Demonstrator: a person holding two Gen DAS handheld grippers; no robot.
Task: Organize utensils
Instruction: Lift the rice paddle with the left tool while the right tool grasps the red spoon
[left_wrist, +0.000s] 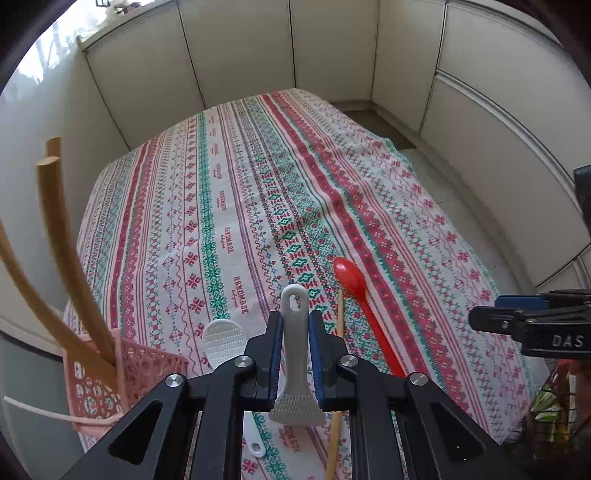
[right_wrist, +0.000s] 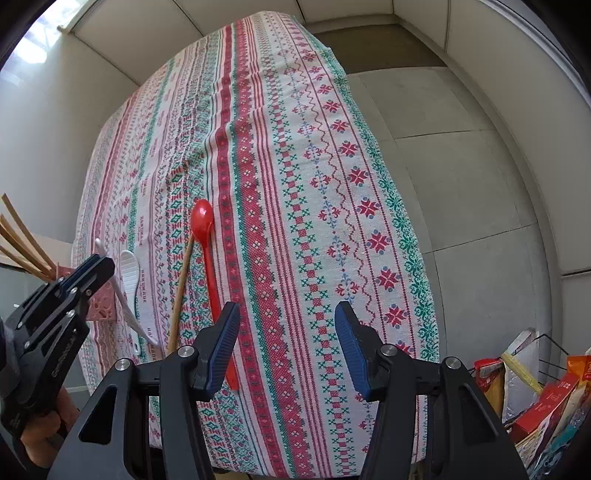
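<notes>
The left gripper (left_wrist: 295, 332) was clamped tight on a grey-white rice paddle (left_wrist: 294, 354), pinching its handle between the blue pads (left_wrist: 276, 354) so the hanging hole poked out past the fingertips and the ridged scoop end sat back toward the camera, clear of the table. Down on the patterned tablecloth (left_wrist: 229, 192) there was a second white rice paddle (left_wrist: 223, 341) lying flat just left of the gripper, a single wooden chopstick (left_wrist: 338, 369) just right of it, and a red plastic spoon (left_wrist: 354, 295) beside the chopstick, bowl pointing away from me. Over on the left edge of the table stood a pink lattice holder (left_wrist: 110, 376) with a few wooden utensils (left_wrist: 61, 240) already stuck in it, leaning out at angles; what kind they were, I couldn't tell. The right gripper (right_wrist: 286, 347) was just hanging above the near right part of the cloth with its jaws spread about halfway and nothing between them. Off past the table's right corner there was a wire basket (right_wrist: 546, 369) stuffed with snack packets. You could see a bit of the person's hand (right_wrist: 40, 435) wrapped round the left tool's grip.
</notes>
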